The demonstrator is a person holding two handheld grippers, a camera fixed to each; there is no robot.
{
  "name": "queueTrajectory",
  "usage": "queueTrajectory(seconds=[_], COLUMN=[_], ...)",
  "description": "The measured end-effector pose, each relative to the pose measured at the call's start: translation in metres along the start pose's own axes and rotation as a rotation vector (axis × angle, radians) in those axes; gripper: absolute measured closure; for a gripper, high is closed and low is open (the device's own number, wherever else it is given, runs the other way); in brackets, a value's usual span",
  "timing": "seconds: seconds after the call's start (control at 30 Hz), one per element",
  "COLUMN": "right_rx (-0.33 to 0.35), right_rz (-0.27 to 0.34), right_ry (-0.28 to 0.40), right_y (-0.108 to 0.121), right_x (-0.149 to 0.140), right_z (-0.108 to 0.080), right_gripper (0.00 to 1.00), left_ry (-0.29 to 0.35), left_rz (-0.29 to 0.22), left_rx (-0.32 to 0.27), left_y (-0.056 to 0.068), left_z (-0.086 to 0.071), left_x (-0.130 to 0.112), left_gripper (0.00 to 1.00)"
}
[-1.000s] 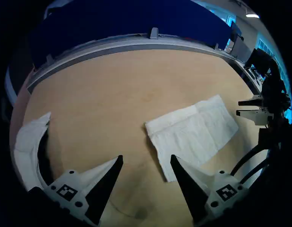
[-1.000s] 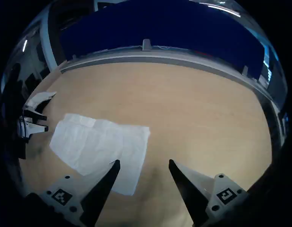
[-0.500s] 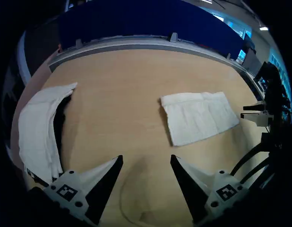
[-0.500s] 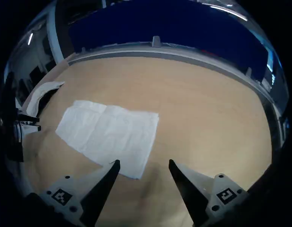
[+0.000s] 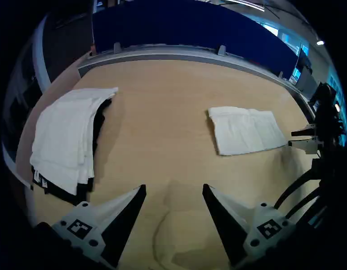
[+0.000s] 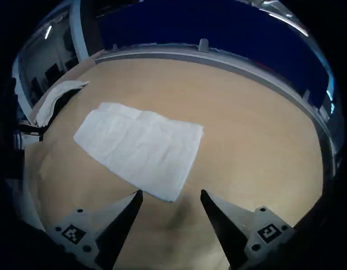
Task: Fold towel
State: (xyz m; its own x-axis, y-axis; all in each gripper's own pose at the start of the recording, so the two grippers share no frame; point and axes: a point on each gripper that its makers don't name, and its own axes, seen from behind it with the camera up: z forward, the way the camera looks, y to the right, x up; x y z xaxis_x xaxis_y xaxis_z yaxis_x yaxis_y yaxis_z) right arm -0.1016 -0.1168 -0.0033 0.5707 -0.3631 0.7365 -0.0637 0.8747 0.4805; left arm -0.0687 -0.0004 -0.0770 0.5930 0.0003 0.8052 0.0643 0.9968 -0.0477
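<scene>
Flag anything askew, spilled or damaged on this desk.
Nothing serious. The folded towel lies flat on the desk, though its far edge shows a slight step where layers seem misaligned. The towel stack sits tidy by the desk's edge. No spills.

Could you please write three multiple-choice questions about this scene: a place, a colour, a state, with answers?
1. In the left gripper view, where is the stack of towels?
A) left of the folded towel
B) on top of it
C) on the floor
2. What colour is the folded towel?
A) blue
B) white
C) red
3. How is the right gripper?
A) shut on the towel
B) open and empty
C) shut and empty
Answers: 1 A, bare table lies between them; 2 B, it looks white in both views; 3 B, its fingers stand apart, holding nothing.
</scene>
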Motion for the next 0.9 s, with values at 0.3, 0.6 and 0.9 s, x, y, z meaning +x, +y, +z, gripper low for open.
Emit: queueTrajectory(seconds=[0.3,0.6,0.9], right_rx=[0.060,0.074,0.082], right_rz=[-0.093,-0.110,-0.099], right_ry=[-0.049,-0.074,-0.089], right_y=[-0.009,-0.009,-0.003], right_x=[-0.015,-0.017,-0.019], right_z=[0.007,0.013,0.017], right_gripper=[0.13,0.35,0.64], left_ry=[-0.005,-0.010,-0.012], left_rz=[-0.022,-0.040,-0.034], left_rx=[0.033,0.033,0.031], left_y=[-0.015,-0.015,-0.014], left_z=[-0.014,-0.017,-0.016], left_x=[-0.020,-0.027,-0.026], left_gripper=[0.07,0.07,0.07])
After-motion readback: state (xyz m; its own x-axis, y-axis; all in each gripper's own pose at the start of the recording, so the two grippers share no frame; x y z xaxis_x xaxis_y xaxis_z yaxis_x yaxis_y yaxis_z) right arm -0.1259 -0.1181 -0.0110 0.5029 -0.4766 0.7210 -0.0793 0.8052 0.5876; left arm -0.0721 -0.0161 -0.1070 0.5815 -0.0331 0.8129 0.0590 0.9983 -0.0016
